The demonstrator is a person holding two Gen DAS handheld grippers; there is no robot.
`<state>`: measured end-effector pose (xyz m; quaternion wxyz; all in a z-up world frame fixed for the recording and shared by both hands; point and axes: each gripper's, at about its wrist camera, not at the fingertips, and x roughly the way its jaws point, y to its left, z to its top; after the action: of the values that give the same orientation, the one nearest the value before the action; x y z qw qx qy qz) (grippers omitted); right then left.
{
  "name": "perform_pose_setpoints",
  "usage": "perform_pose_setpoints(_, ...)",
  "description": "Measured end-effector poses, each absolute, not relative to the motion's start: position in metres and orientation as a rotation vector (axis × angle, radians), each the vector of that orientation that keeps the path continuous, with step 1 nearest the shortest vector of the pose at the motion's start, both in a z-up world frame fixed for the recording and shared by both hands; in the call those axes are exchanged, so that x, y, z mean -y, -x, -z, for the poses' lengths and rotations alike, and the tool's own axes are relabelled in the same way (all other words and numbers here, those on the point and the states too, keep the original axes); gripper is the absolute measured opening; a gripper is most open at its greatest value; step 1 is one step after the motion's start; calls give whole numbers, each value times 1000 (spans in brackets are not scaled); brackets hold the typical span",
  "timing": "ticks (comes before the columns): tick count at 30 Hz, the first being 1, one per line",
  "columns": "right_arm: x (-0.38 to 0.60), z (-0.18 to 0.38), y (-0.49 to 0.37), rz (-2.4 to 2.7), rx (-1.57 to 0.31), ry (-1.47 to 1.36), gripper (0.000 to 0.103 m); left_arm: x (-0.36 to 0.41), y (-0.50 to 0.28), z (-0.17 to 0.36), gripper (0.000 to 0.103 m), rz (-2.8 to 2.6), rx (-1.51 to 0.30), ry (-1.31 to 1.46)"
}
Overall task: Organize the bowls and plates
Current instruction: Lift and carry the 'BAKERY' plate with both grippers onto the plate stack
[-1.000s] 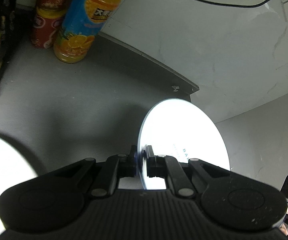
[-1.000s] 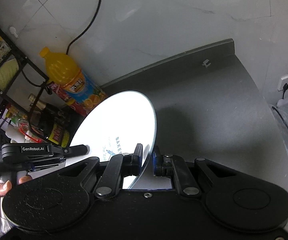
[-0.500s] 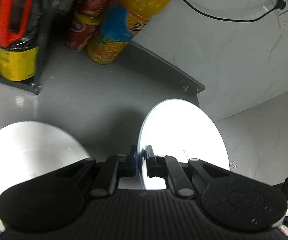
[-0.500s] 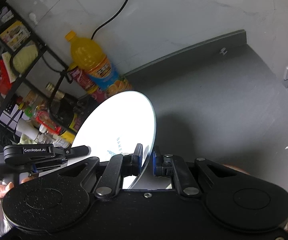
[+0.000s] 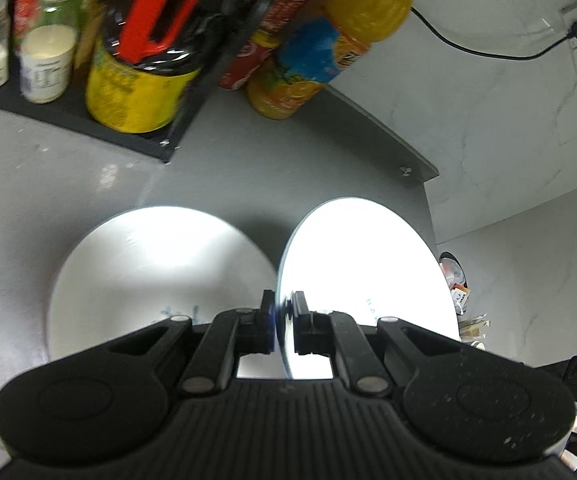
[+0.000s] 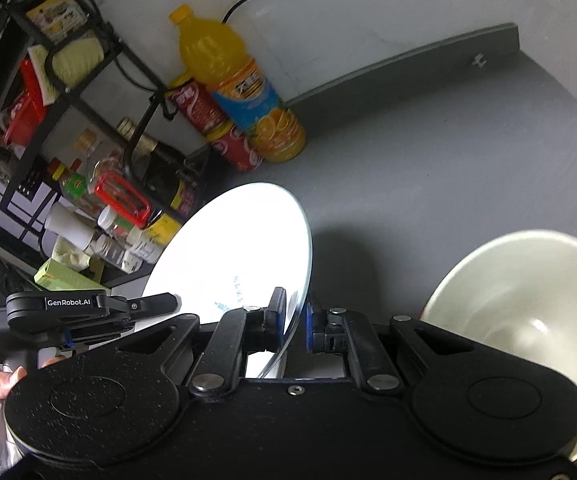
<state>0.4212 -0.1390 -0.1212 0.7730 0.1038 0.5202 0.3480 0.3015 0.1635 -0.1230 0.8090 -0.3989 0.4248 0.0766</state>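
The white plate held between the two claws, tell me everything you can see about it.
The held plate is round, flat, thin-edged, glossy white and looks ceramic, with faint blue lettering near its middle, partly washed out by glare. It is tipped up on edge above the grey counter, not lying on it. The left claw pinches its rim on one side and the right claw pinches the opposite side. In the left wrist view another white plate lies flat on the counter beside it; whether they touch is unclear.
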Motion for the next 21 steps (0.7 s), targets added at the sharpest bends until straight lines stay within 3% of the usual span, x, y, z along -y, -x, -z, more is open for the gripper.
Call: perform_pose_setpoints(21, 100, 164, -377, -712, -1240, -139, 10, -190, -257, 183, 7, -222, -997, 909)
